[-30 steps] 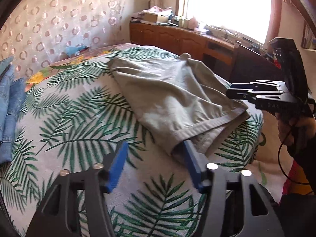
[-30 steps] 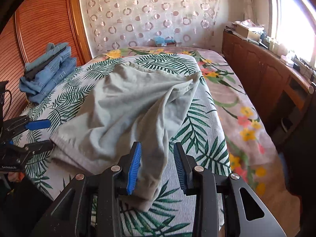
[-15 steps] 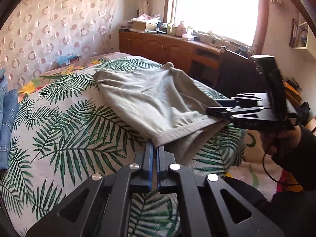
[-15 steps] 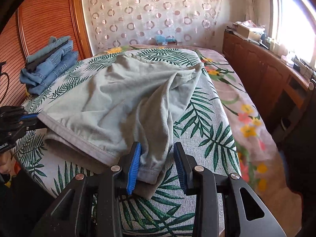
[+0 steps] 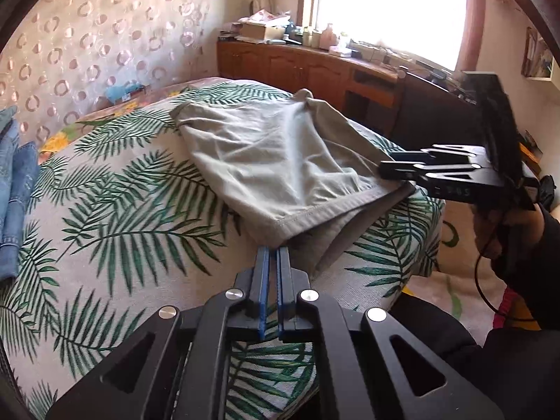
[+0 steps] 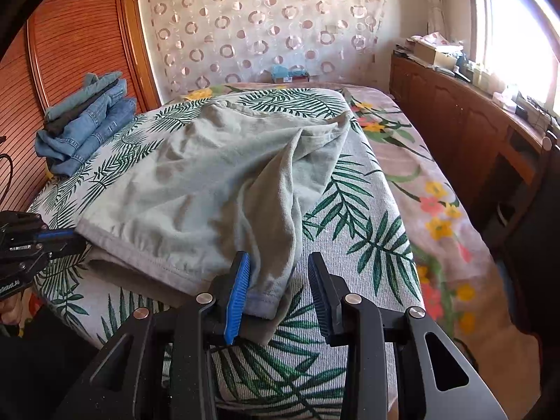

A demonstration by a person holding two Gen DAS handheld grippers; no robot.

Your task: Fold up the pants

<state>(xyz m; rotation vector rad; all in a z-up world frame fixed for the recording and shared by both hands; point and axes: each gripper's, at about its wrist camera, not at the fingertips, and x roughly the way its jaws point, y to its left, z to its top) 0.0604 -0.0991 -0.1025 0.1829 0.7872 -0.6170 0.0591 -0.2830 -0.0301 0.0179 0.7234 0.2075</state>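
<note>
Grey-green pants lie spread on the bed's palm-leaf cover, hem end toward me. My left gripper is shut on the near hem corner of the pants. It also shows at the left edge of the right wrist view, pinching that corner. My right gripper is open, its jaws standing either side of the other hem corner of the pants. In the left wrist view the right gripper sits at the pants' right corner.
A pile of folded blue jeans lies at the bed's far left, also seen in the left wrist view. A wooden cabinet with clutter runs along the window side. A wooden wardrobe stands left of the bed.
My left gripper went from open to shut on the hem corner and pulled it taut. The right gripper stayed open around the other corner, moving slightly closer.
</note>
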